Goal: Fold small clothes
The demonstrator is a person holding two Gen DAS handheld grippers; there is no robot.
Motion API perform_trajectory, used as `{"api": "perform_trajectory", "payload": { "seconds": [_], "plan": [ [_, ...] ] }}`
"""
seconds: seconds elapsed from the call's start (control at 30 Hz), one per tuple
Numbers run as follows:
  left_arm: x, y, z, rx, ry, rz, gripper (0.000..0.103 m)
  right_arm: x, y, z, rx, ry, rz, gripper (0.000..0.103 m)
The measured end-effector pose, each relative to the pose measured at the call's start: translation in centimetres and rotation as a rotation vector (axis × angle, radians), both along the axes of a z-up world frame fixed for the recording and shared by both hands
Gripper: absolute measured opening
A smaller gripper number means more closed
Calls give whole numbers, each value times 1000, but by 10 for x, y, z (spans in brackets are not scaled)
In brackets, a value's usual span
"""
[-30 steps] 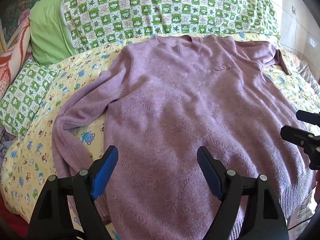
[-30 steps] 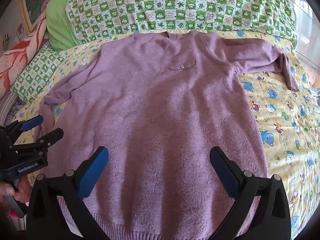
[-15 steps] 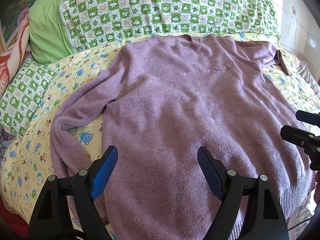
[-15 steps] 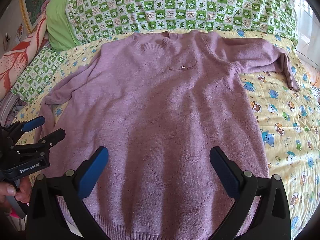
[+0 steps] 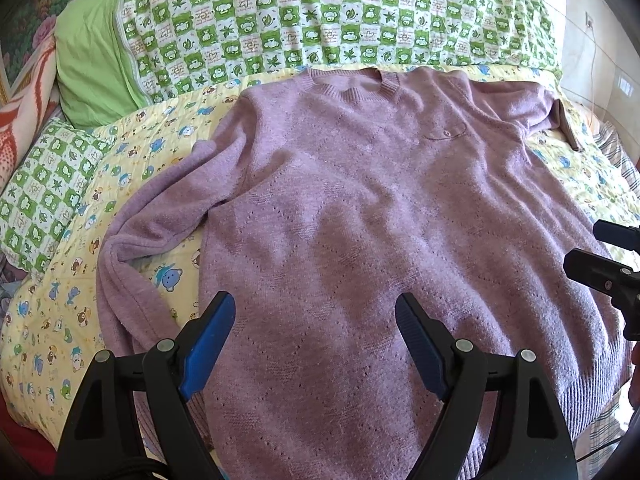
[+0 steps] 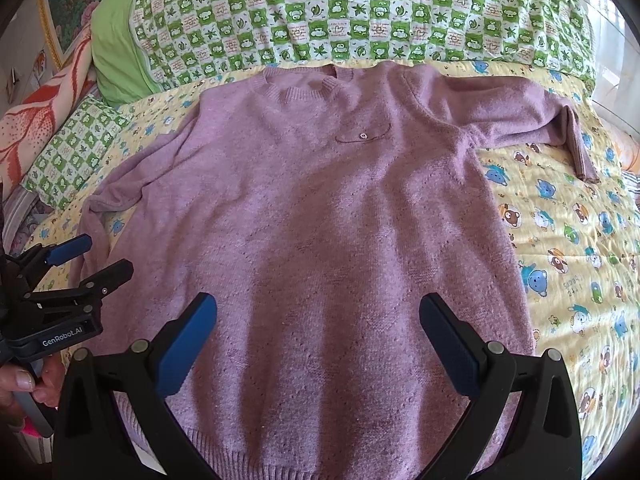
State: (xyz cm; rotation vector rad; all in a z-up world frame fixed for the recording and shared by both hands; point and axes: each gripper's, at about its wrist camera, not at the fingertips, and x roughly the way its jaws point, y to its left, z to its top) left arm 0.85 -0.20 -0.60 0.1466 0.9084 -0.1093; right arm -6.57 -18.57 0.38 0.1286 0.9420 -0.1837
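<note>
— What's nearest you?

— My left gripper (image 5: 316,340), its blue pads spread wide with nothing between them, hanging over the lower body of the lilac knitted sweater (image 5: 360,240); my right gripper (image 6: 318,332) is the same, jaws well apart and empty, above the hem; in the right wrist view my left hand (image 6: 18,384) shows at the edge, fingers round the handle

— And the sweater itself?

— It lies face up and spread flat on the yellow cartoon-bear quilt (image 6: 580,240), ribbed hem toward me, round collar away from me; a small chest pocket (image 6: 362,136) with one button sits below the collar; the sleeve (image 5: 132,248) on the left of the picture bends at the elbow and runs back down alongside the body, with a strip of quilt showing between; the other sleeve (image 6: 520,116) stretches out sideways, its cuff turned down toward me

— What's beyond it?

— A green and white checked blanket (image 6: 360,12) folded along the far side, its edge just behind the collar; a plain green pillow (image 5: 92,60) to its left; a smaller checked cushion (image 5: 44,184) beside that sleeve; a red and cream patterned cloth (image 6: 44,120) at the far left edge
</note>
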Motion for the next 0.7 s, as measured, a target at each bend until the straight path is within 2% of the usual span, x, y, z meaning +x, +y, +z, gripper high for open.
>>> {"api": "perform_trajectory", "payload": {
  "seconds": [0.17,0.33,0.43,0.7],
  "plan": [
    [4,-2,0,-44,57,-4,83,3,0,3,-3,2,-1,101],
    [6,-5,1,-44,40,-10,83,3,-1,1,0,2,-2,101],
    [8,-7,0,-31,26,-10,83,3,-8,1,17,-28,-4,101],
    [21,-13,-1,-39,41,-11,84,6,-19,0,47,-49,-18,101]
  ]
}}
